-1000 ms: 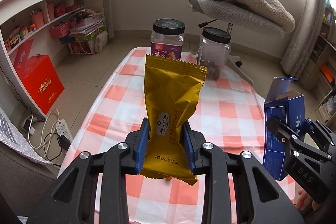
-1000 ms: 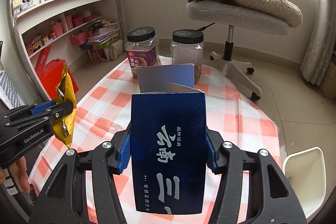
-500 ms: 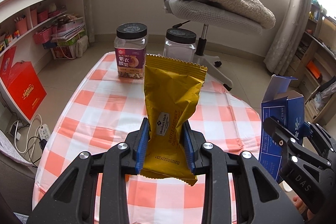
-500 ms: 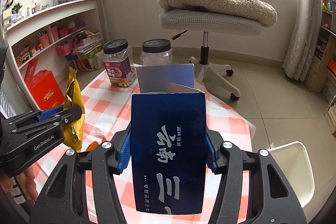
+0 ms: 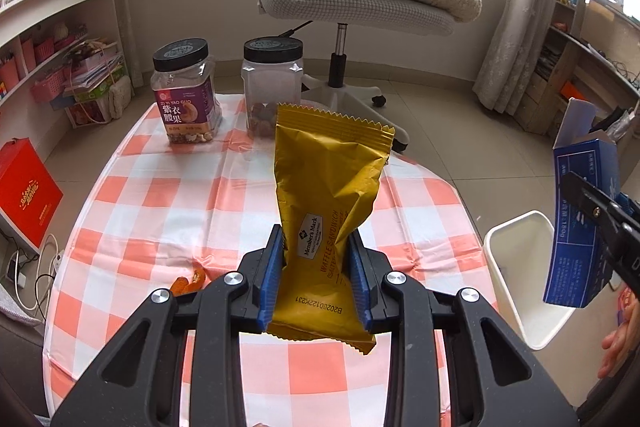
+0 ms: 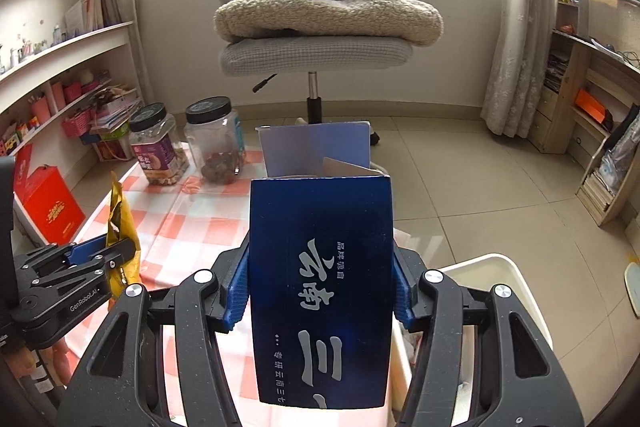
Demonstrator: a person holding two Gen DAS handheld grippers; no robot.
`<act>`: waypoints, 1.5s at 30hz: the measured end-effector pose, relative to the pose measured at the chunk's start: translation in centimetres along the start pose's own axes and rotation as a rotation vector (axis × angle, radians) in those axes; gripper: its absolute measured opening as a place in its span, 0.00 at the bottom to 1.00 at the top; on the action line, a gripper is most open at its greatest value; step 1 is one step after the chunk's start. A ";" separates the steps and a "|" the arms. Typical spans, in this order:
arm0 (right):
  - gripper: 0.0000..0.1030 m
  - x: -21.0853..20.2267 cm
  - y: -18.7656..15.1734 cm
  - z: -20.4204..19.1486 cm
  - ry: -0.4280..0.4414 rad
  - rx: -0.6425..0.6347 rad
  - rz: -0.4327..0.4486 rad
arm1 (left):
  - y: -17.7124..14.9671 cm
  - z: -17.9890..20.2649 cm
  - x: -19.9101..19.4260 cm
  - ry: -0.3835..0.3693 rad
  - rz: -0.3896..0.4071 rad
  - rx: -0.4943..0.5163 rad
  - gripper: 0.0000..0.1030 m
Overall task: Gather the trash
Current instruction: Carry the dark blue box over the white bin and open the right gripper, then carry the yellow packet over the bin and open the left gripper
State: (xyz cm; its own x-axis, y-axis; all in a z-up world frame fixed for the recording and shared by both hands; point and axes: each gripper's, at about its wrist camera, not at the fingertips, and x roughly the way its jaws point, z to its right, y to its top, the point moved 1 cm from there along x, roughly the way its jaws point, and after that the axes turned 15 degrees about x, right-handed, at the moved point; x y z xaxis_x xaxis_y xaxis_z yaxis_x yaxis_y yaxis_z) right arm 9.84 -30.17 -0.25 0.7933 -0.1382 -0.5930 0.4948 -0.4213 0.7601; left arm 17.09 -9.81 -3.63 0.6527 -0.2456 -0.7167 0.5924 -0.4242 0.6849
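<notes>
The left gripper point(image 5: 316, 279) has its blue-padded jaws clamped on the lower part of a yellow crinkled foil snack wrapper point(image 5: 332, 203), which stands upright above the worktop point(image 5: 168, 195) with its orange-and-white checked cloth. At about four o'clock of it the right gripper point(image 6: 320, 291) has its jaws pressed against both sides of a dark blue cardboard box with white lettering point(image 6: 320, 267), top flap open. Under this box, at the worktop's edge, stands a white plastic bin point(image 5: 516, 259). A scrap of orange peel point(image 5: 188, 281) lies at the wrapper's nine o'clock. Farther off at twelve o'clock stand a purple-labelled nut jar point(image 5: 186, 95) and a clear black-lidded jar point(image 5: 272, 87), then a grey office chair point(image 6: 316, 55).
</notes>
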 end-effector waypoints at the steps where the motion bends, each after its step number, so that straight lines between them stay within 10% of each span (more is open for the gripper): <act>1: 0.52 -0.1 0.2 0.9 -0.016 0.013 0.003 | 0.0 0.4 0.1 -0.003 -0.002 0.006 0.30; 13: 0.54 -0.9 1.9 11.5 -0.224 0.206 -0.003 | 0.6 5.4 1.2 -0.063 -0.012 0.072 0.30; 18: 0.83 -2.3 2.5 15.0 -0.315 0.278 0.037 | 1.6 8.9 1.3 -0.109 0.009 0.129 0.30; 38: 0.91 -7.1 2.7 24.9 -0.427 0.440 0.105 | 6.1 24.0 3.6 -0.338 -0.032 0.219 0.33; 45: 0.92 -8.6 2.6 26.5 -0.433 0.506 0.136 | 7.9 27.2 4.7 -0.428 -0.089 0.227 0.63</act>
State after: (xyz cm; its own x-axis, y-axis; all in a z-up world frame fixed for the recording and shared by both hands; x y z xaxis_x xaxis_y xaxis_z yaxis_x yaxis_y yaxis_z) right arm -5.11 -53.78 -0.20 0.5708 -0.5220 -0.6338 0.0896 -0.7277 0.6800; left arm 12.01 -38.05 -5.18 0.3235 -0.5152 -0.7937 0.4888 -0.6273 0.6064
